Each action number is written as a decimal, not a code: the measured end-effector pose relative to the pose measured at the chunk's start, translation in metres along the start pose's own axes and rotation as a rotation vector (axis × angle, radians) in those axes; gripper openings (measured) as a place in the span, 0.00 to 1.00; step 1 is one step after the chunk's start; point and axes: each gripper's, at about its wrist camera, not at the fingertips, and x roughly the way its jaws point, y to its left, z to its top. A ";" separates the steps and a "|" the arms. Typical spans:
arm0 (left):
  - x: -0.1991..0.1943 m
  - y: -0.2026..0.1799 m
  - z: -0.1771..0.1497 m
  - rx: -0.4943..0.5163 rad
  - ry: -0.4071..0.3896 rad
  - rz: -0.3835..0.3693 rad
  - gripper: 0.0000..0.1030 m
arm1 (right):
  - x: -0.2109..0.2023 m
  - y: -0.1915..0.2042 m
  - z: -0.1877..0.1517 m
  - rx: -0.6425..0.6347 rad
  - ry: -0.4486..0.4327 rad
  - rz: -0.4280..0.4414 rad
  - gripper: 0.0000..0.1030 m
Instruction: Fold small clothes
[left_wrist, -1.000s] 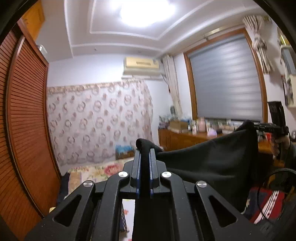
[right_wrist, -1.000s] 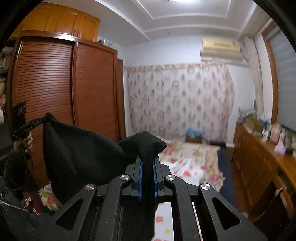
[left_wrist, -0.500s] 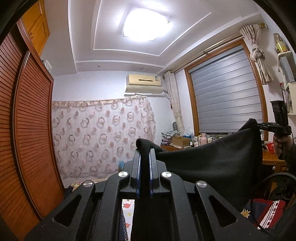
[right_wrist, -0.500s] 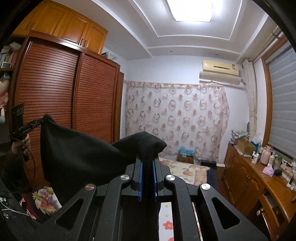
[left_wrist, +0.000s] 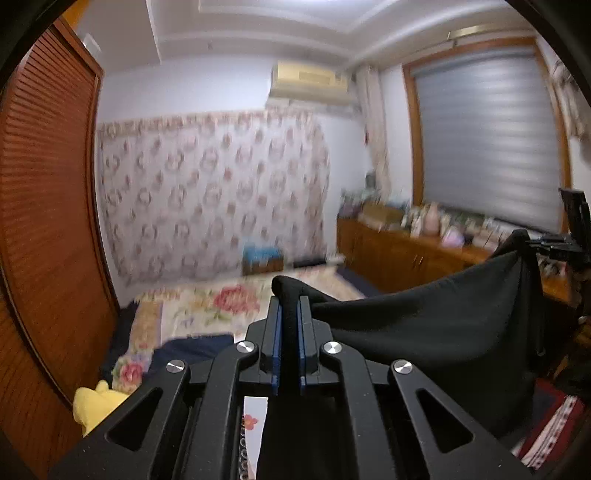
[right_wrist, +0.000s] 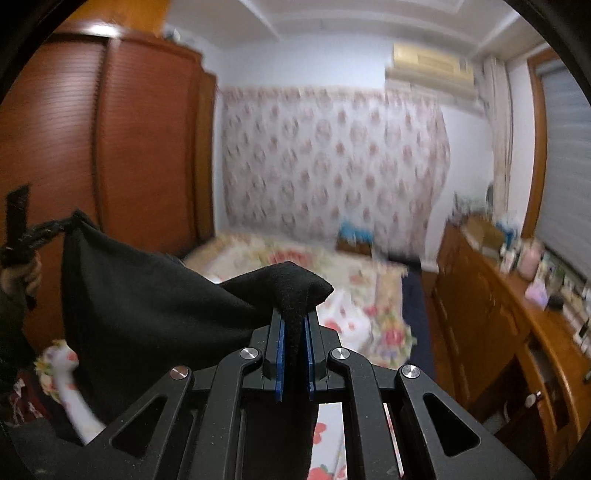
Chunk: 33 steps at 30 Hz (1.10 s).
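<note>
Black garment (left_wrist: 436, 325) stretched between two claws above a floral bed (left_wrist: 221, 302).
Left claw (left_wrist: 289, 314) and right claw (right_wrist: 294, 325) each pinch a corner tightly.

No text, label, brand or number is legible; both views are blurred.

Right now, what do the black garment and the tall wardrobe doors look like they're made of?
Black garment: soft matte knit, maybe fleece; its pinched edge looks fuzzy and it sags between the tongs. Wardrobe doors: reddish-brown wood or wood-look, slightly glossy, with fine horizontal slats.
</note>
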 end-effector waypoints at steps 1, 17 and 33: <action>0.013 -0.001 -0.004 0.002 0.017 0.009 0.07 | 0.028 -0.005 -0.003 0.008 0.032 -0.014 0.08; 0.101 -0.020 -0.088 0.036 0.328 -0.007 0.65 | 0.184 -0.004 -0.049 0.042 0.359 -0.090 0.45; 0.081 -0.023 -0.171 -0.041 0.495 -0.025 0.65 | 0.140 -0.021 -0.113 0.230 0.441 0.000 0.45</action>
